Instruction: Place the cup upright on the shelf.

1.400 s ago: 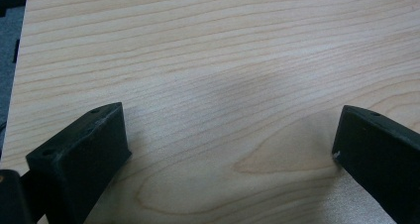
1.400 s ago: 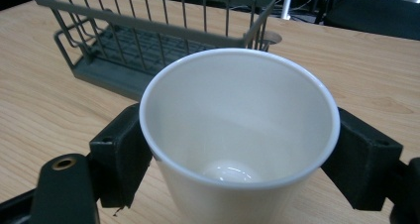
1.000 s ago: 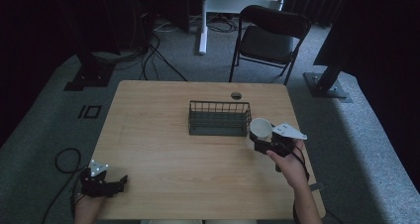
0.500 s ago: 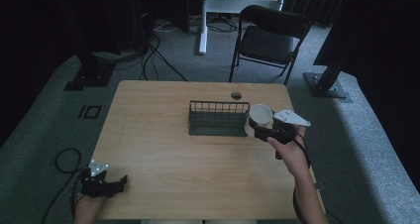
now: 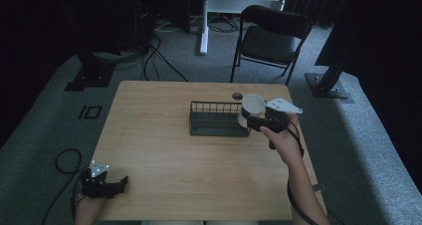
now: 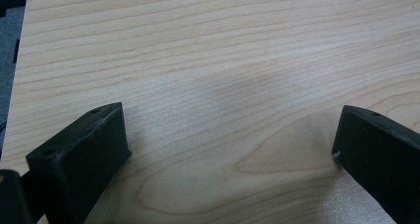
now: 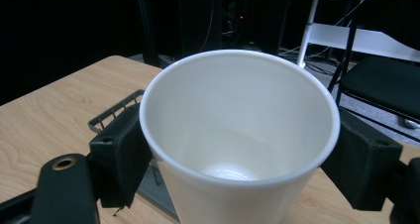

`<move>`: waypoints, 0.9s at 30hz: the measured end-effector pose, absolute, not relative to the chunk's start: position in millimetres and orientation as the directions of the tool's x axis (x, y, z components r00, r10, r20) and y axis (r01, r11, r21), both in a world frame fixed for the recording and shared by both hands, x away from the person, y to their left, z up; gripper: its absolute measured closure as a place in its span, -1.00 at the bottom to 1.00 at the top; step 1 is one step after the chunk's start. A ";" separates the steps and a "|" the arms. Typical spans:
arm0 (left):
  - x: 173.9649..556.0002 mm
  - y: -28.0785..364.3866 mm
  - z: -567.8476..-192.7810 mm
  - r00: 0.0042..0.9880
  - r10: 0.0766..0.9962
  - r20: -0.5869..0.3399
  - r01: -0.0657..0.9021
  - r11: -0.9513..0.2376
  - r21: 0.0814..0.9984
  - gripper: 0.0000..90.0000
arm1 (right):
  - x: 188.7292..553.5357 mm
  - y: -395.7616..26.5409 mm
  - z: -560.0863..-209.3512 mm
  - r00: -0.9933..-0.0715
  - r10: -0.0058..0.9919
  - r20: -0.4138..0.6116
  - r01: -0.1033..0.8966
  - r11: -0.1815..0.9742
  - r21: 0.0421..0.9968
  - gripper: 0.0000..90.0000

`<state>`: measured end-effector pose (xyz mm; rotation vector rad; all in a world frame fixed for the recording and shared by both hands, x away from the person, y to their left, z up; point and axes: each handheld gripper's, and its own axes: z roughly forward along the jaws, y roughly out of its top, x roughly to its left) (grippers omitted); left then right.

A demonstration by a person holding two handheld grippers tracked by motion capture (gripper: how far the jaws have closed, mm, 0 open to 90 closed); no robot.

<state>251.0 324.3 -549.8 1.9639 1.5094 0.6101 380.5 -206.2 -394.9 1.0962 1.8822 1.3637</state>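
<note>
The right gripper (image 5: pixel 252 119) pinches the white cup (image 5: pixel 251 108) upright, mouth up, at the wire basket's (image 5: pixel 215 119) right end, just above its rim. The left gripper (image 5: pixel 117 186), jaws spread and empty, rests far from the basket on the worktop (image 5: pixel 199 185).

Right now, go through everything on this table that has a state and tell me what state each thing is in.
White cup: upright, empty, held above the basket's right end.
Right gripper: shut on the cup.
Left gripper: open, nothing between its jaws, low at the table's near left corner.
Wire basket: upright on the table, looks empty.
</note>
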 end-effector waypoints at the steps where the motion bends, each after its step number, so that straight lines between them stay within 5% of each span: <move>1: 251.0 324.2 -549.9 0.254 0.967 0.007 0.700 -0.189 0.688 -0.98 | 382.2 -204.5 -394.6 -0.506 0.862 0.021 0.288 0.146 0.946 -0.57; 27: 251.0 324.2 -549.9 0.255 0.967 0.006 0.700 -0.189 0.689 -0.98 | 424.8 -150.2 -402.6 -0.517 0.856 0.020 0.316 0.169 0.933 -0.56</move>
